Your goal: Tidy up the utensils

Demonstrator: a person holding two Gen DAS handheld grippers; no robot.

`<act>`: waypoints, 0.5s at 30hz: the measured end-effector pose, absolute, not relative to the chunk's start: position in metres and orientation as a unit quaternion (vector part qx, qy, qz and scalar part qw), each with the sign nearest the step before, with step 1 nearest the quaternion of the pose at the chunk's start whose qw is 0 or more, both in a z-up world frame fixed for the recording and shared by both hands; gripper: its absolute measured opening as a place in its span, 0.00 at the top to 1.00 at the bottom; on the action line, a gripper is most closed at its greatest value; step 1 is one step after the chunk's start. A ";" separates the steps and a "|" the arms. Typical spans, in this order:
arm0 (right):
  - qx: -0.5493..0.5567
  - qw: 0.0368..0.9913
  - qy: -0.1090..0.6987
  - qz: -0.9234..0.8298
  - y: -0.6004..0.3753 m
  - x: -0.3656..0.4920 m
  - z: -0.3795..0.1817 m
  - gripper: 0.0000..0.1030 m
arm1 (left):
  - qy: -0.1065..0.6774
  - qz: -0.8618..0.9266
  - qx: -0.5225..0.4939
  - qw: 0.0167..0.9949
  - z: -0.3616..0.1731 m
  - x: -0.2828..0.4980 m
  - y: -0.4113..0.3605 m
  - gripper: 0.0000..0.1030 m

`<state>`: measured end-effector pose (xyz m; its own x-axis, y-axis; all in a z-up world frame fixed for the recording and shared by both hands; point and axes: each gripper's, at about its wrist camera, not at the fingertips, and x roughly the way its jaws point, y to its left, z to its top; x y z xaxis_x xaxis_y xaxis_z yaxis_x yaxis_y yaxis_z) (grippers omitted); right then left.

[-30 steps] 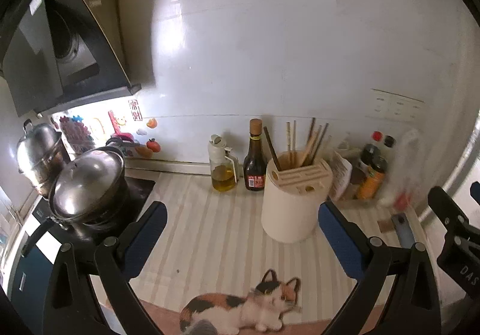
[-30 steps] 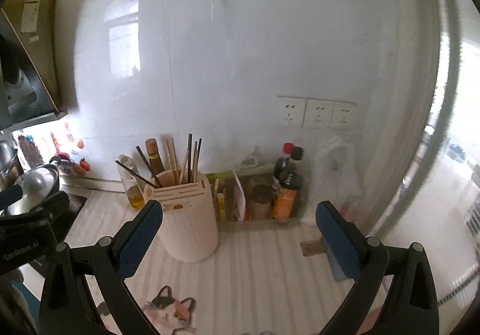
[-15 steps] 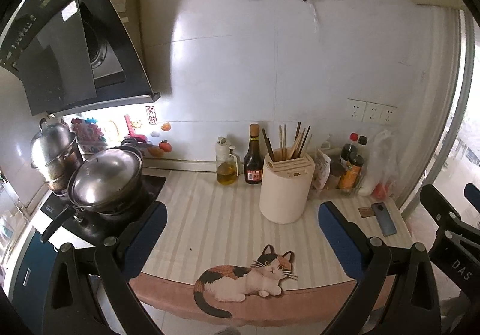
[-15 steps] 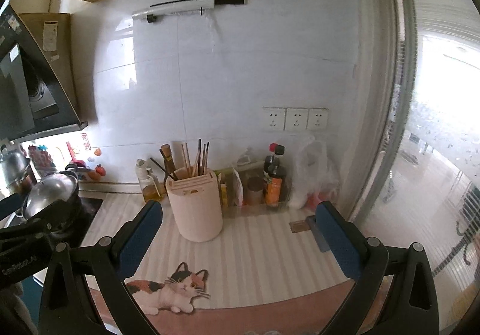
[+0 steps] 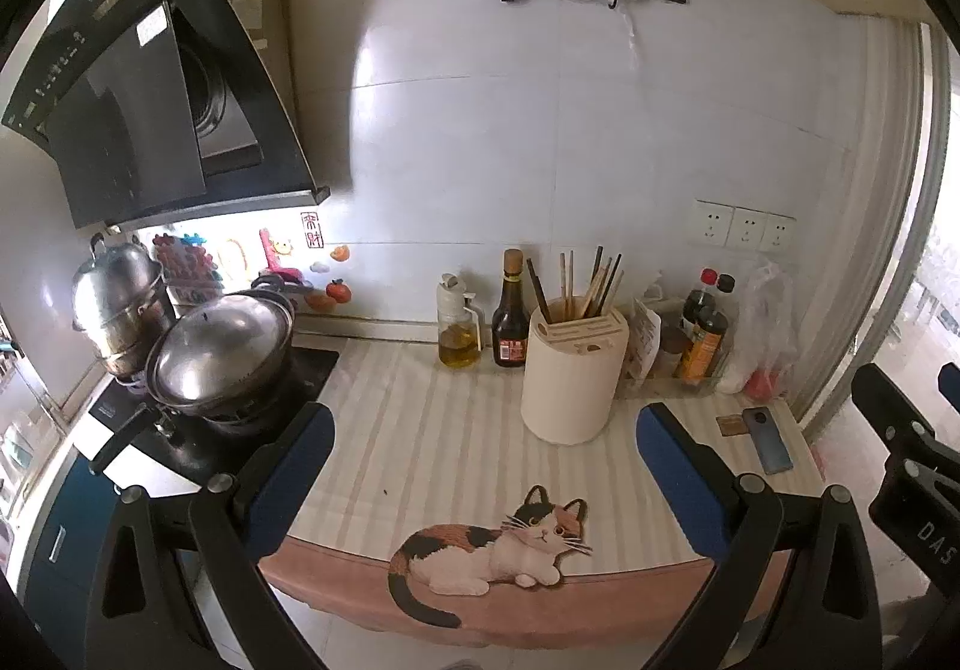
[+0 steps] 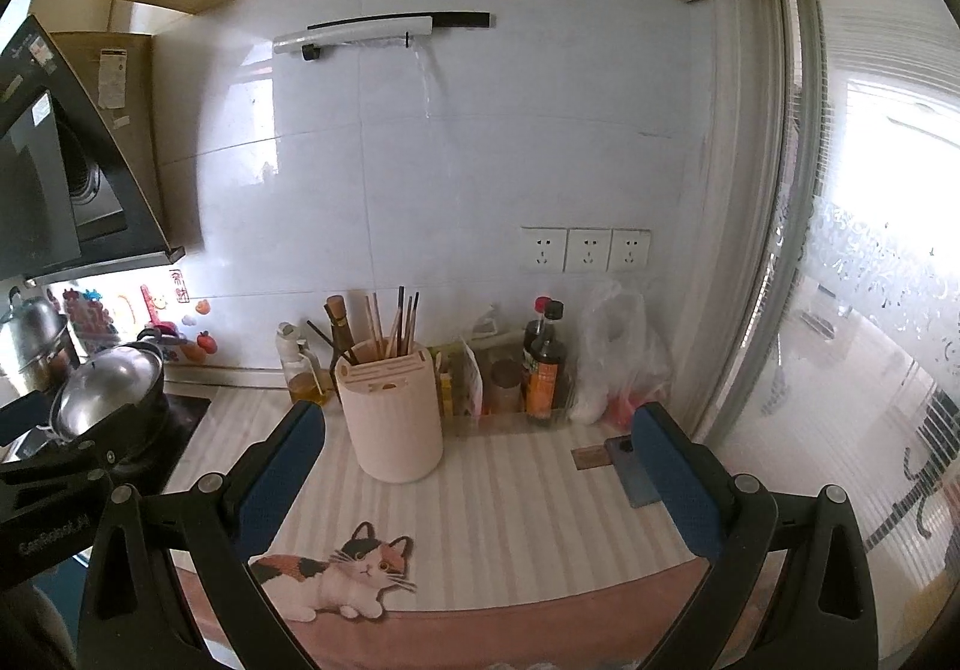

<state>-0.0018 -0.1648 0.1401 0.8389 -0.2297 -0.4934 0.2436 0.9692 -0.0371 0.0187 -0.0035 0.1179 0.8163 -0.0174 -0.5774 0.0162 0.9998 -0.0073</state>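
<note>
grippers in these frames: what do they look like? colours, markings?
Both alike: black plastic frames with silver screws and blue pads on the fingers. Left gripper and right gripper show no cables or sleeves. White lettering "DAS" marks the right one's body, seen from the left wrist view.

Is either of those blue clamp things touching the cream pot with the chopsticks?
Apart. In both wrist views the left tool and right tool hang open before the counter edge, striped mat showing between their fingers and the cream utensil holder.
</note>
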 end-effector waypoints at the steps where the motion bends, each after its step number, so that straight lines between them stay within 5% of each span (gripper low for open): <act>1: 0.013 0.959 0.255 -0.124 -0.165 -0.003 0.140 0.00 | 0.303 -0.010 -0.001 0.953 0.118 0.018 -0.005 0.00; 15: 0.010 0.957 0.261 -0.124 -0.171 0.002 0.137 0.00 | 0.306 -0.010 0.000 0.952 0.116 0.020 -0.010 0.00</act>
<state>0.0018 -0.1712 0.1375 0.8337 -0.2315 -0.5014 0.2420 0.9692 -0.0450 0.0200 -0.0096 0.1158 0.8121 -0.0190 -0.5832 0.0192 0.9998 -0.0059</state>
